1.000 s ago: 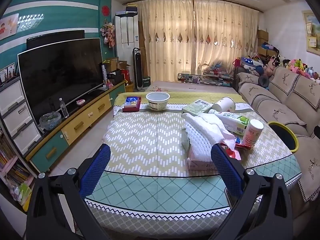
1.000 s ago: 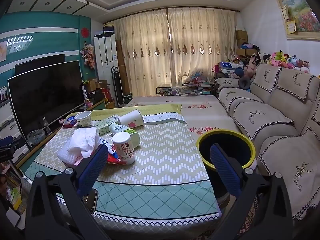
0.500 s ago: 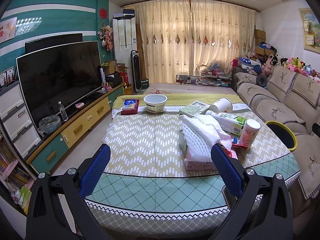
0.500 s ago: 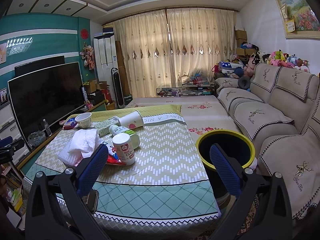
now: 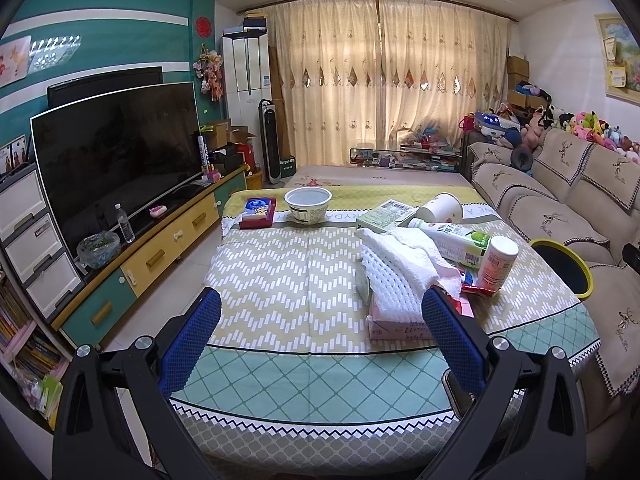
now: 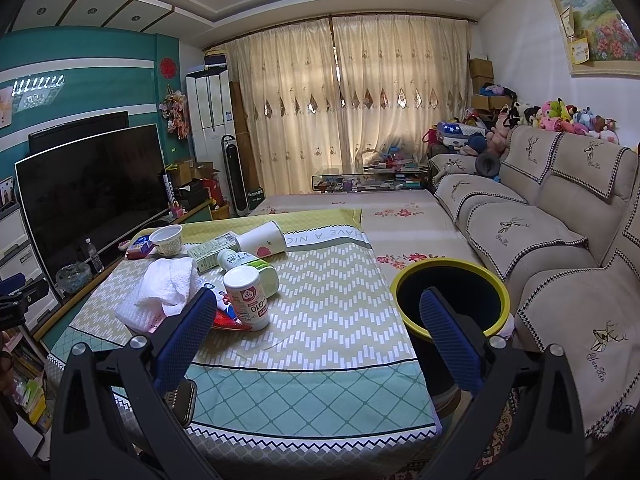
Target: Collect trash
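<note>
Trash lies on the cloth-covered table (image 5: 280, 276) (image 6: 320, 304): a white bottle with red print (image 5: 497, 262) (image 6: 246, 298) standing upright, a green-labelled bottle (image 5: 452, 238) (image 6: 248, 266) on its side, a tipped paper cup (image 5: 440, 208) (image 6: 262, 240), a white bowl (image 5: 308, 204) (image 6: 168, 239), a flat green carton (image 5: 386, 214) (image 6: 210, 254) and a red wrapper (image 6: 226, 318). A black bin with a yellow rim (image 5: 562, 264) (image 6: 450, 300) stands right of the table. My left gripper (image 5: 320, 332) and right gripper (image 6: 314, 334) both hover open and empty over the table's near edge.
A white knitted cloth (image 5: 396, 264) (image 6: 166, 284) covers a pink tissue box (image 5: 396, 322). A red-and-blue box (image 5: 258, 212) sits at the far left of the table, a phone (image 6: 182, 400) at the near edge. TV cabinet (image 5: 160, 244) on the left, sofa (image 6: 540, 248) on the right.
The left gripper's view has risen and pulled back a little. The right gripper's view has barely shifted. Nothing on the table has moved.
</note>
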`<state>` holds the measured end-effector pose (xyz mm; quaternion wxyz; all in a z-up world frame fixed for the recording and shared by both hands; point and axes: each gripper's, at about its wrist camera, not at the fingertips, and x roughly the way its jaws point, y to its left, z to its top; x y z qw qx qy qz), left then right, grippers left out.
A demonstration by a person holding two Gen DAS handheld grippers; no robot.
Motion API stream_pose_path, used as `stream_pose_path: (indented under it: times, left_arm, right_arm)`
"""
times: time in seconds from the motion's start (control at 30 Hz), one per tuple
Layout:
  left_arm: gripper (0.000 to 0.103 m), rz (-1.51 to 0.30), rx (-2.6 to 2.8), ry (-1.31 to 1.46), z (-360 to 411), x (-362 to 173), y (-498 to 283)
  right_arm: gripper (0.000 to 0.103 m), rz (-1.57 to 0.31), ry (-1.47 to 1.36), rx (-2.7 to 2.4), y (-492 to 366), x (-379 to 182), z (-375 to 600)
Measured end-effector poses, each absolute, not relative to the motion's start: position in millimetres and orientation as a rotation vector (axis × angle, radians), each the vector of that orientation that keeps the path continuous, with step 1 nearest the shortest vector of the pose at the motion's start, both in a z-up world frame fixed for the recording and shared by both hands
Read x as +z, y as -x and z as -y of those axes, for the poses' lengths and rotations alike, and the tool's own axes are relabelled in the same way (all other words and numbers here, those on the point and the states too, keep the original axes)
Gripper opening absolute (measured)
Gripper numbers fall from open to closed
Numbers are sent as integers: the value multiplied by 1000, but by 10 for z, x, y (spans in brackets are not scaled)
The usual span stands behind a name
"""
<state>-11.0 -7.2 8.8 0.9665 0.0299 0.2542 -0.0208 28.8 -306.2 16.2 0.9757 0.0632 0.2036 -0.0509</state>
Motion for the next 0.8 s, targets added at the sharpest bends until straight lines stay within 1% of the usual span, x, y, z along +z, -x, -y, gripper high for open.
stream_pose_path:
  times: [0.8]
  left_arm:
    - [99,-518,-57,-69,102,89,122]
  right_arm:
    - [97,-415,-130,-98,-268,176,3073]
